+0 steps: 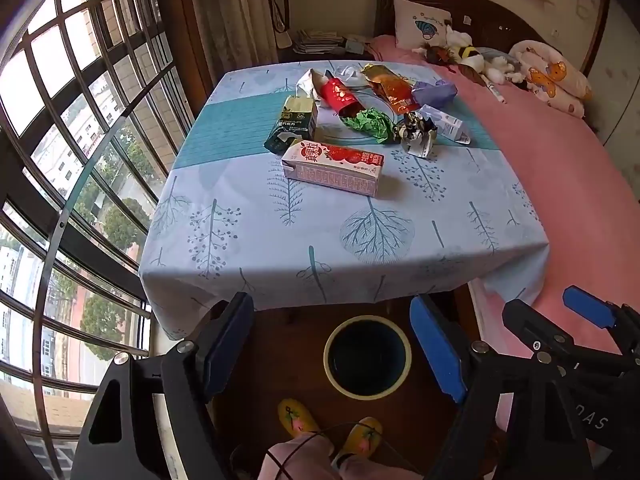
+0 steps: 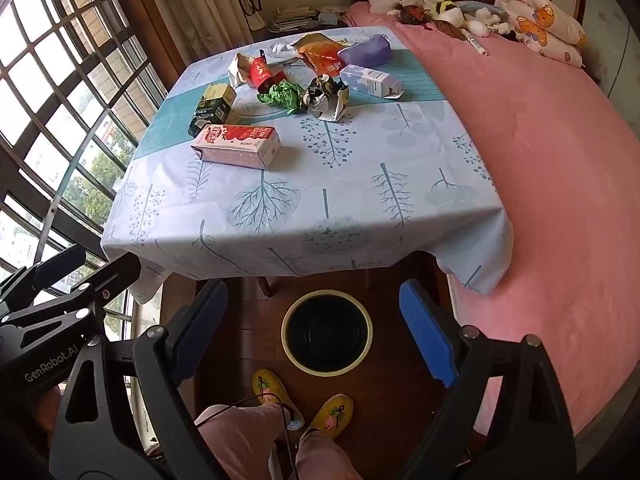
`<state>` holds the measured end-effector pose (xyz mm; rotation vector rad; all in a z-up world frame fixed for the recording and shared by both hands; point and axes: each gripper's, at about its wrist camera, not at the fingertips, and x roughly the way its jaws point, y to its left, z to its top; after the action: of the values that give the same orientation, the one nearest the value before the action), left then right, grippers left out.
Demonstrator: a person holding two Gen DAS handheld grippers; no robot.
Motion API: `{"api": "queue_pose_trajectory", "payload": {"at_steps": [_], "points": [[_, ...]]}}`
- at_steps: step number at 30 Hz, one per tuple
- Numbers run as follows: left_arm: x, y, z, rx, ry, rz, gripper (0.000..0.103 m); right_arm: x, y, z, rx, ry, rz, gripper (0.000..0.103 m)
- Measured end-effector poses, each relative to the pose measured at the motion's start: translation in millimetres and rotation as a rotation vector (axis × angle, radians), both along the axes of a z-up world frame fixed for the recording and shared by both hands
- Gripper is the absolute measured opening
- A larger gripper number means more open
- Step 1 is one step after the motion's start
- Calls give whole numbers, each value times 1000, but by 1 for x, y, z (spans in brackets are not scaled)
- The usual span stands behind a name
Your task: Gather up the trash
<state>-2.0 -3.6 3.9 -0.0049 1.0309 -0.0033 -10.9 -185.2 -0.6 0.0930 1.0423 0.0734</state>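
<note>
Trash [image 1: 362, 120] lies heaped at the far side of the table [image 1: 344, 236] — pink carton [image 1: 334, 166] nearest me. Both my left gripper [image 1: 332, 350] and right gripper [image 2: 316, 330] hang spread wide, holding nothing, above the bin [image 1: 367, 356] on the floor.

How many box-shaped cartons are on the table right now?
3. The pink carton lies nearest the front edge, the dark chocolate box behind it toward the window, the pale blue carton bedside. Wrappers could hide more.
</note>
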Motion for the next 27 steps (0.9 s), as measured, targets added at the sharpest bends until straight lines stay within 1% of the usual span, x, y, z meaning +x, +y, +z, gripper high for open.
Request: {"api": "queue_pose_trajectory", "payload": {"at_steps": [8, 12, 19, 27], "points": [[-3, -4, 1, 6, -8, -15, 83, -2, 2, 1, 6, 2, -1, 87], [-8, -6, 4, 16, -24, -22, 83, -5, -2, 0, 23, 2, -16, 87], [-14, -10, 9, 26, -42, -26, 83, -6, -6, 0, 21, 4, -20, 86], [-14, -11, 9, 22, -38, -25, 83, -8, -8, 2, 23, -1, -18, 86]]}}
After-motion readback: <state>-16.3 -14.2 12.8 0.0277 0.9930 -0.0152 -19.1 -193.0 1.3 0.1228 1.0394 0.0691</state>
